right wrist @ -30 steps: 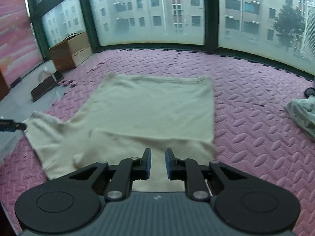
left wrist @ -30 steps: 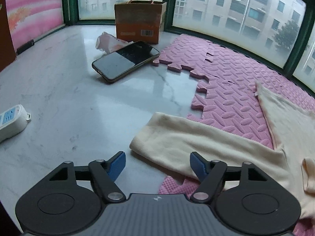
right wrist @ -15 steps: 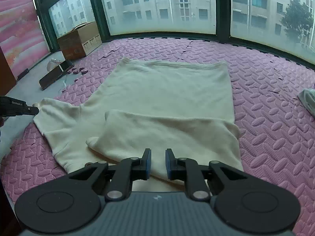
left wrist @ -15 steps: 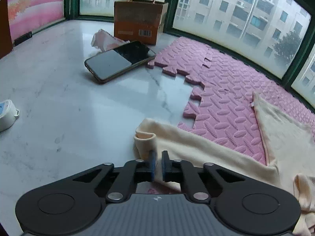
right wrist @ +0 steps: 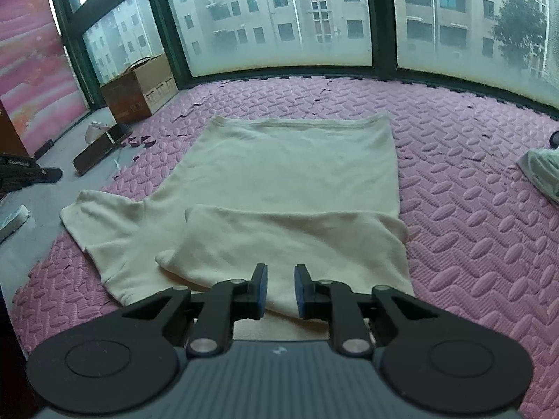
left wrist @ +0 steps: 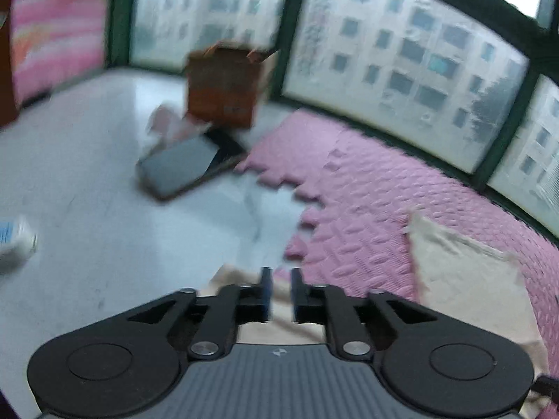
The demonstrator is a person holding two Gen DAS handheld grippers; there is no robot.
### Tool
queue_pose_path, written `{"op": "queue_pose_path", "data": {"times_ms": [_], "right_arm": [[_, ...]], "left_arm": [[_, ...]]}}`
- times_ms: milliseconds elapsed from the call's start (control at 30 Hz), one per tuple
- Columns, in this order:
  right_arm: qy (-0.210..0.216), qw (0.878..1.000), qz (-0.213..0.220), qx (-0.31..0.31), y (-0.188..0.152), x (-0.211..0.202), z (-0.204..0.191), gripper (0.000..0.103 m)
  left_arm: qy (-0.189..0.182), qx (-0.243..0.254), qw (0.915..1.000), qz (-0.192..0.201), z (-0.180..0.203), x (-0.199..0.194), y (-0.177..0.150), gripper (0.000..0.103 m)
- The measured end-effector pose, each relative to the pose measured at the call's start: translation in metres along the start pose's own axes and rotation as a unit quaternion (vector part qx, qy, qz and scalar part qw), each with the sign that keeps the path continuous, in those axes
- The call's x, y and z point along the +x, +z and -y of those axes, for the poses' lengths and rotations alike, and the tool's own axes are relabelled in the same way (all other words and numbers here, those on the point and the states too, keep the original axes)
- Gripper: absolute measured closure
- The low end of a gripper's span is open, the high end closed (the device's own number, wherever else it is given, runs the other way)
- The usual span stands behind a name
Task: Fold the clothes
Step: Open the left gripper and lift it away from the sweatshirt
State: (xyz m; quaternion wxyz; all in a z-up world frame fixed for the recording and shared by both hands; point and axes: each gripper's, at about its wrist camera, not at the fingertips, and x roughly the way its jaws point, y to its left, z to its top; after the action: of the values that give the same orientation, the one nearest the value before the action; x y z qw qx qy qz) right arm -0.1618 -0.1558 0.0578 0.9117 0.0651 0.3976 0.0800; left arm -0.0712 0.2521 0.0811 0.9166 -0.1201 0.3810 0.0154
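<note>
Left gripper pinching cream garment over pink foam mat.

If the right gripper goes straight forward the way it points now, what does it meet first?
Most likely the cream garment. The right gripper points along the folded-over sleeve lying just beyond its fingertips, so that fabric comes first, before the pink foam mat. Its height above the cloth is unclear.

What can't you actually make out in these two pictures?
- Left view: motion blur hides any print on the box and what the white thing at the left edge is.
- Left view: the left gripper covers its hold on the sleeve.
- Right view: the pale bundle is cut off by the right edge.
</note>
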Motion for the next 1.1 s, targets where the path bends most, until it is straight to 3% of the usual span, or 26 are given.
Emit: {"op": "queue_pose_path", "data": {"times_ms": [233, 433, 467, 567, 700, 867, 1100], "right_arm": [[0.007, 1.0, -0.002, -0.001, -0.001, 0.003, -0.002, 0.083], [0.011, 1.0, -0.003, -0.005, -0.001, 0.005, -0.006, 0.083], [0.011, 1.0, -0.004, -0.005, -0.001, 0.005, -0.006, 0.083], [0.011, 1.0, -0.006, -0.002, -0.002, 0.006, -0.005, 0.083], [0.01, 1.0, -0.007, 0.002, -0.005, 0.006, -0.004, 0.083], [0.011, 1.0, -0.003, 0.008, -0.005, 0.003, -0.002, 0.082], [0.012, 1.0, 0.008, 0.012, -0.003, -0.002, -0.001, 0.082]], "left_arm": [[0.033, -0.035, 0.9986, -0.023, -0.015, 0.018, -0.009, 0.064], [0.057, -0.063, 0.9955, -0.043, -0.026, 0.033, -0.017, 0.065], [0.061, -0.067, 0.9948, -0.047, -0.028, 0.036, -0.018, 0.065], [0.068, -0.081, 0.9932, -0.05, -0.032, 0.04, -0.02, 0.091], [0.066, -0.096, 0.9924, -0.039, -0.035, 0.037, -0.02, 0.1], [0.037, -0.077, 0.9963, 0.005, -0.015, 0.01, -0.011, 0.101], [-0.052, -0.044, 0.9965, 0.048, 0.032, -0.032, 0.007, 0.101]]}}
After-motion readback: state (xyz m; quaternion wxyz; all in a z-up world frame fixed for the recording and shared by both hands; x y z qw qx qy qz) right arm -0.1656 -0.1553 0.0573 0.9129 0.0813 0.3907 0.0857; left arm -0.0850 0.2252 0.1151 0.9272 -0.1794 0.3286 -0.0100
